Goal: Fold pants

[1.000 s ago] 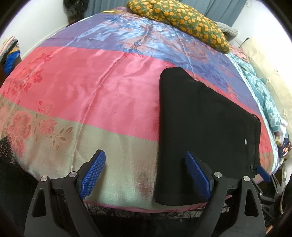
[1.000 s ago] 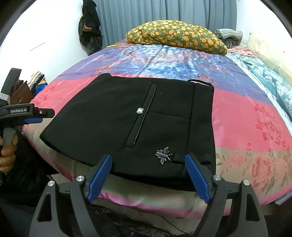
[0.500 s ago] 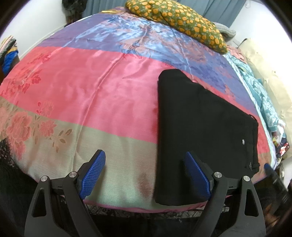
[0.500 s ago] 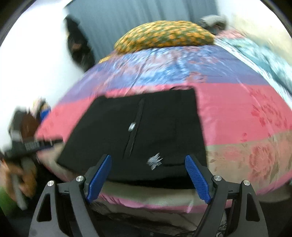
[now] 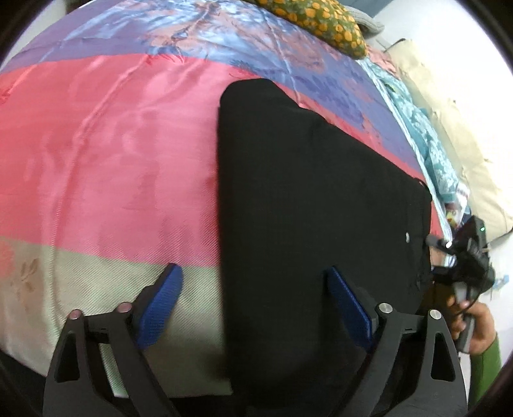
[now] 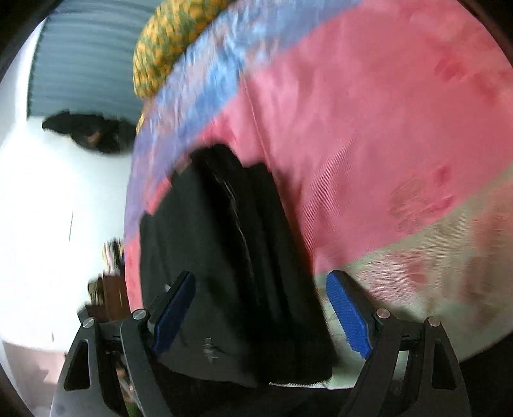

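Black pants (image 5: 320,192) lie folded into a rectangle on the satin bed cover (image 5: 112,144), near its front edge. My left gripper (image 5: 253,269) hangs open just above them; the pants' left edge runs between its blue pads. At the pants' far right end a hand in a green sleeve (image 5: 477,327) holds the right gripper's black body (image 5: 471,256). The right wrist view is rolled and blurred. In it my right gripper (image 6: 261,274) stands open over the pants (image 6: 224,240), whose end with the zip seam lies between the pads. Neither gripper presses on the cloth.
A yellow-spotted green pillow (image 5: 320,22) lies at the head of the bed. Teal floral bedding (image 5: 439,154) and a beige cushion (image 5: 465,128) line the right side. A grey-blue curtain (image 6: 80,48) and dark clothes (image 6: 93,134) hang on the wall.
My left gripper has dropped closer to the pants' left edge. My right gripper has rolled sideways and swung in over the pants' right end. Both stay open.
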{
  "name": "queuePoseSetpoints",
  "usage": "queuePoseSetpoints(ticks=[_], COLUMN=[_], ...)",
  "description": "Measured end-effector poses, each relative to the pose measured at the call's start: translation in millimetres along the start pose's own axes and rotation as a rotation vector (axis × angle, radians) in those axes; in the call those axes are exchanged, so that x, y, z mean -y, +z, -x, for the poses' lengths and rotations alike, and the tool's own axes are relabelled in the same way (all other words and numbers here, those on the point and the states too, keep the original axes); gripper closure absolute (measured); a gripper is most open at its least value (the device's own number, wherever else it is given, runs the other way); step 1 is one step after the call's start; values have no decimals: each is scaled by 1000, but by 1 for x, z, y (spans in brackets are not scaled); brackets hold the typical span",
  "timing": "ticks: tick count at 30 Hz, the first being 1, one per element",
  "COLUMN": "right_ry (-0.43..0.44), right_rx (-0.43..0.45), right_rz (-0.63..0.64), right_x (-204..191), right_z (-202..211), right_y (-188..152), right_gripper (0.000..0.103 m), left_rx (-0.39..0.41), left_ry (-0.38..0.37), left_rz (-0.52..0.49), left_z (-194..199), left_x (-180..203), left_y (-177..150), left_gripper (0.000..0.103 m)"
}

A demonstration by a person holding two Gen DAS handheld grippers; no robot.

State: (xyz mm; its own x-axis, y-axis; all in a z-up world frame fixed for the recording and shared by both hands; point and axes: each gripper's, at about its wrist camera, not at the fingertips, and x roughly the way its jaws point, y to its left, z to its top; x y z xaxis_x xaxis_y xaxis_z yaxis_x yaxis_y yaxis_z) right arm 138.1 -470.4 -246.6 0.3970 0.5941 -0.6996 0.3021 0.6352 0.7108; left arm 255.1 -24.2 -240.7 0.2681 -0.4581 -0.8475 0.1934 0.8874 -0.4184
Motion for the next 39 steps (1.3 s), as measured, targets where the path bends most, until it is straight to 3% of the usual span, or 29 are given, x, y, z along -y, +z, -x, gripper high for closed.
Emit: queuePoseSetpoints(ticks=[2, 4, 5, 6, 7, 8, 10, 14, 18, 23, 33, 39], right_ry=[25, 87, 82, 48, -4, -37, -43, -25, 14, 44, 54, 83], right_rx=[7, -34, -59, -65, -79, -84, -65, -3, 35, 55, 38, 51], right_rz=[54, 75, 99, 149, 213, 242, 258, 322, 399, 445, 438, 419], right_x=[-7, -16, -21, -29, -37, -40, -46, -71, -102, -123, -136, -147], right_z=[-5, -13, -19, -22, -26, -27, -21, 0, 19, 25, 12, 11], right_y=[-1, -4, -6, -9, -13, -15, -20, -25, -28, -25, -11, 3], right_gripper=[2, 2, 3, 6, 19, 40, 52, 65, 66, 66, 66, 66], left_rx=[5, -11, -23, -21, -8, 12, 32, 93, 143, 190, 183, 212], left_ry=[-11, -49, -69, -13, 44, 82, 102, 101, 102, 162, 213, 209], left_rz=[16, 12, -5, -41, -86, -121, -131, -172, -197, -229, -249, -262], left_z=[-4, -8, -11, -13, -12, -9, 0, 26, 45, 59, 55, 61], left_x=[4, 14, 20, 29, 37, 46, 53, 77, 92, 96, 93, 96], left_y=[1, 3, 2, 0, -1, -3, -3, 1, 7, 10, 19, 48], left_gripper=[8, 11, 24, 31, 46, 63, 81, 83, 83, 83, 83, 83])
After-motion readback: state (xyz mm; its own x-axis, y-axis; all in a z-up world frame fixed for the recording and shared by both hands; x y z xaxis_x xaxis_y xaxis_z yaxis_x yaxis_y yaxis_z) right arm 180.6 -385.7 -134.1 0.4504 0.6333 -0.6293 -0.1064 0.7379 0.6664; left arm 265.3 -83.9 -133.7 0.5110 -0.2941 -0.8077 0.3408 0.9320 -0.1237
